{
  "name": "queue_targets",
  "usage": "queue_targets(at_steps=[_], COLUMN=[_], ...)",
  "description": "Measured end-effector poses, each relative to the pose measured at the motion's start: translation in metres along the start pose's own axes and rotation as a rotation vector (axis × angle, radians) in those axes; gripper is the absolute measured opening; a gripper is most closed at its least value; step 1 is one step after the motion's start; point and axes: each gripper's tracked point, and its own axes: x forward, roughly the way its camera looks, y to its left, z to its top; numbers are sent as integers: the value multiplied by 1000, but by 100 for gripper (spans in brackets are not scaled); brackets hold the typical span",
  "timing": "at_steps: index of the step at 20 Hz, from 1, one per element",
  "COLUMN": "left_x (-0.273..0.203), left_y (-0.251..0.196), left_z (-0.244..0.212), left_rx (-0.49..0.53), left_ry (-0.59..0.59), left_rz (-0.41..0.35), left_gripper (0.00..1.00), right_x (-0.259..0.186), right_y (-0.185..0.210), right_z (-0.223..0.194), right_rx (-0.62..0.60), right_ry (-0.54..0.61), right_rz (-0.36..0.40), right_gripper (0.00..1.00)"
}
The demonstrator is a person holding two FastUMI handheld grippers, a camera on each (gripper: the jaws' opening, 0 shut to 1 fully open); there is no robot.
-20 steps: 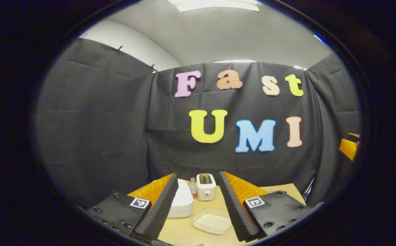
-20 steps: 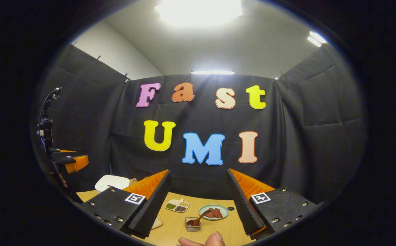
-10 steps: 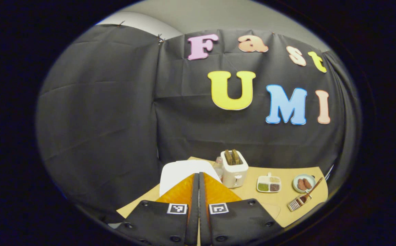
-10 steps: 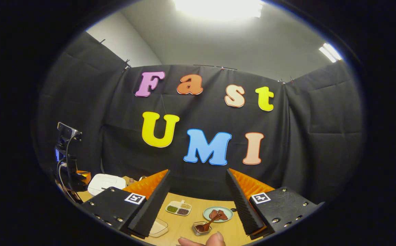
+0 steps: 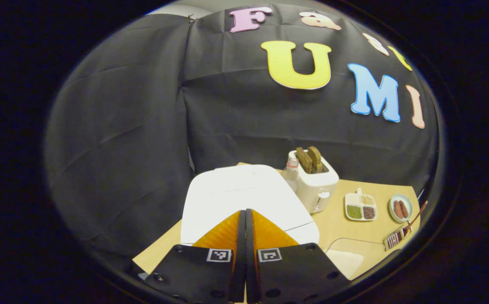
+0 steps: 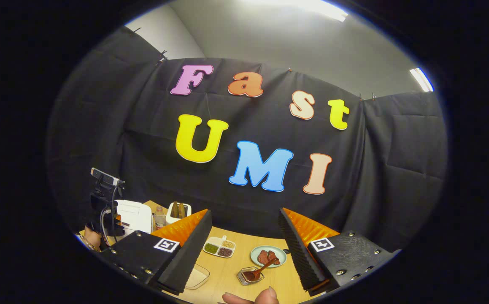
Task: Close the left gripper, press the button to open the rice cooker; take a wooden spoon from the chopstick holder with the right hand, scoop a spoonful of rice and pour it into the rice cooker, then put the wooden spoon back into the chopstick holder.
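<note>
My left gripper (image 5: pixel 244 211) is shut with nothing between its fingers, and its tips hover just over the closed lid of the white rice cooker (image 5: pixel 244 192). In the right gripper view the rice cooker (image 6: pixel 133 215) sits far left. My right gripper (image 6: pixel 244 213) stands open above the table. Between its fingers, lower down, a small clear holder (image 6: pixel 249 276) carries the wooden spoon (image 6: pixel 264 267). The left gripper view shows that holder (image 5: pixel 395 240) at the far right, the spoon (image 5: pixel 416 213) leaning out of it. A clear tray of rice (image 5: pixel 345 257) lies in front of the cooker.
A white toaster (image 5: pixel 315 183) with toast and a small bottle (image 5: pixel 290 172) stand right of the cooker. A sectioned dish of grains (image 6: pixel 219 248) and a plate of meat (image 6: pixel 268 256) lie on the wooden table (image 6: pixel 227 266). A person's fingertip (image 6: pixel 265 295) shows at the bottom edge.
The left gripper has shut and come down close over the rice cooker's lid. The right gripper stayed open while its view tilted and shifted slightly.
</note>
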Motion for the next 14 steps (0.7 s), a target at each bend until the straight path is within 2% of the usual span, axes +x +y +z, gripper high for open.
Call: queue_targets(at_steps=[5, 8, 9, 10, 12, 14], left_x=[28, 30, 31, 32, 28, 16], left_y=[4, 4, 5, 4, 7, 12], left_z=[-27, -22, -27, -24, -12, 9], left_rx=[13, 29, 24, 13, -83, -152], left_ry=[61, 26, 56, 64, 70, -4], left_rz=[-10, -11, -16, -25, -40, -51], left_gripper=[10, 9, 9, 10, 9, 9], right_x=[2, 2, 1, 0, -3, -5], right_y=[9, 14, 15, 16, 18, 19], right_z=[-16, -13, -13, -12, -11, -15], right_rx=[-15, -22, -27, -29, -20, -12], right_ry=[58, 59, 58, 55, 45, 51], right_rz=[-7, -1, 3, 3, 8, 17], right_gripper=[97, 97, 97, 97, 97, 97])
